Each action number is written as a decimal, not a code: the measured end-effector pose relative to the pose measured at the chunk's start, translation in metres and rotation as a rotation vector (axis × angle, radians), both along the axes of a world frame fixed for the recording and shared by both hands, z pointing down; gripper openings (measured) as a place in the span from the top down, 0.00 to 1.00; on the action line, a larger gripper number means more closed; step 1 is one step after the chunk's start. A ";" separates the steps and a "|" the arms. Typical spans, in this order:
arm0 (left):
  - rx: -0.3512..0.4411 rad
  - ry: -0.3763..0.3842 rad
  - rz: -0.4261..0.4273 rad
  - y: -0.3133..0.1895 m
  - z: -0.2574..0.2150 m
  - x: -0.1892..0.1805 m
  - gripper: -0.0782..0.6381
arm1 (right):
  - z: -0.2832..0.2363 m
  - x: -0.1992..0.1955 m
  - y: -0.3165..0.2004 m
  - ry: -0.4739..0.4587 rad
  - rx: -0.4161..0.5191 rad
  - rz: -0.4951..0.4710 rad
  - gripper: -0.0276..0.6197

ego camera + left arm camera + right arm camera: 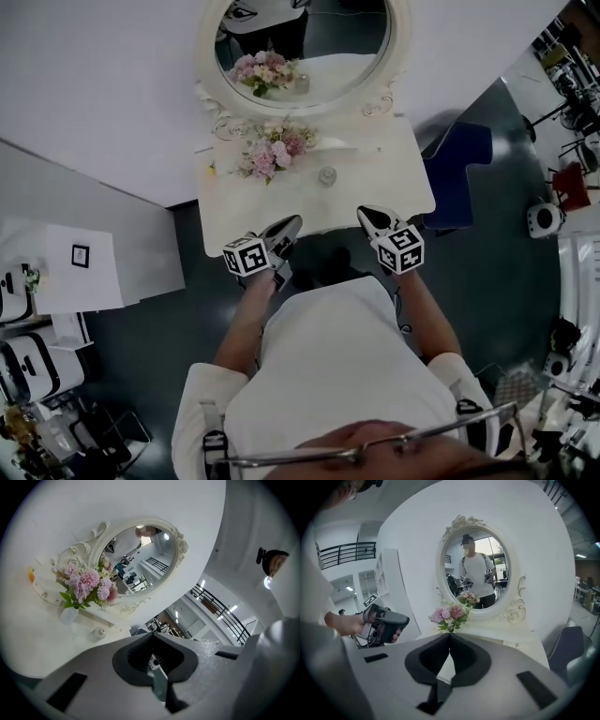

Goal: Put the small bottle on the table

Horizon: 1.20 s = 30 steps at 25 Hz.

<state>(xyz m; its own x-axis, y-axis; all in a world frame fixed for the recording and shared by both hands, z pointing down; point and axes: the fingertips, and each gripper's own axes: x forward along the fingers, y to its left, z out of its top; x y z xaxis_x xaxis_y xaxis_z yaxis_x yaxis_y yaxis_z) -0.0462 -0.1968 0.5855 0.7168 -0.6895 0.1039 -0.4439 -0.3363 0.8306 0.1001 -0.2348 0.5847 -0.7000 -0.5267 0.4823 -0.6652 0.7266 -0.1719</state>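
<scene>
Now both tools are closed and empty at the near edge of the white counter [398,178], and the small bottle [327,175] stands on it.
From the head view, the left tool [289,228] has its jaws pressed together with nothing between them, at about seven o'clock from the bottle. Pink flowers [274,150] stand at the bottle's ten o'clock, below the oval mirror [305,42]. The bottle is upright near the flowers, apart from both tools. At its five o'clock the right tool [368,216] likewise has its jaws together on nothing, over the counter's front edge.
</scene>
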 end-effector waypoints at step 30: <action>0.202 -0.332 -0.177 -0.001 -0.043 0.040 0.89 | -0.050 0.059 -0.020 -0.013 0.205 -0.178 0.95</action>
<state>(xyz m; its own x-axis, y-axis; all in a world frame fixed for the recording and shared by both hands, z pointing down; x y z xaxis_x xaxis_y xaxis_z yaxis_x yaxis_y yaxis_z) -0.0065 -0.1977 0.5420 0.5360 -0.8290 0.1595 -0.7418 -0.3722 0.5578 0.1595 -0.2548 0.5347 -0.7961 -0.4801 0.3684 -0.5221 0.8527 -0.0172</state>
